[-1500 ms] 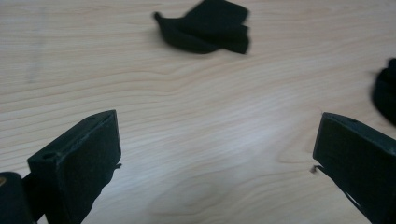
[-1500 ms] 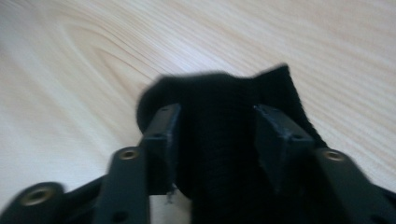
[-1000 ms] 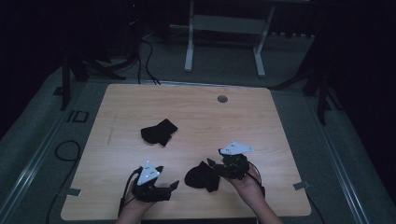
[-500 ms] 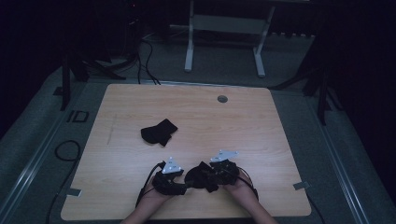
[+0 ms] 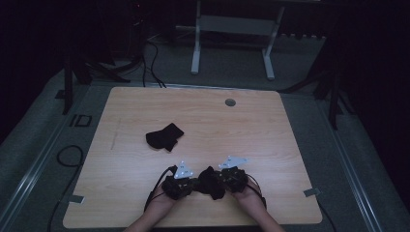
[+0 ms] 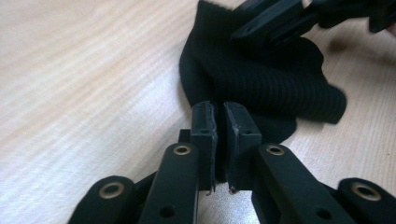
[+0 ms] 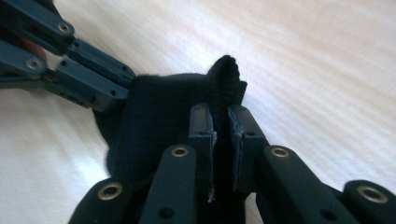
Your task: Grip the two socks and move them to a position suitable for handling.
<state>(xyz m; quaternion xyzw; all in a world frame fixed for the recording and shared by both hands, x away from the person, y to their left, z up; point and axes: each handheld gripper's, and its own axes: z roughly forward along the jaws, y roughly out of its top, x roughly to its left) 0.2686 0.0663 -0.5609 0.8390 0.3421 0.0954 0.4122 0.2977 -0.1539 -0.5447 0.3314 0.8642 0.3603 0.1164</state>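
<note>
Item: black sock (image 5: 211, 181), near edge of the worktop (image 5: 270, 145), bunched between both tools. Left hand-held gripper (image 5: 192, 182) has just closed on its left end, right hand-held gripper (image 5: 223, 180) on its right (equally near). Farther off: second sock (image 5: 164, 137), loose.

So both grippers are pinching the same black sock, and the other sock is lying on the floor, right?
Not the floor. The other sock lies on the table, as the high view shows. Both the left gripper and right gripper do pinch the same black sock.
</note>
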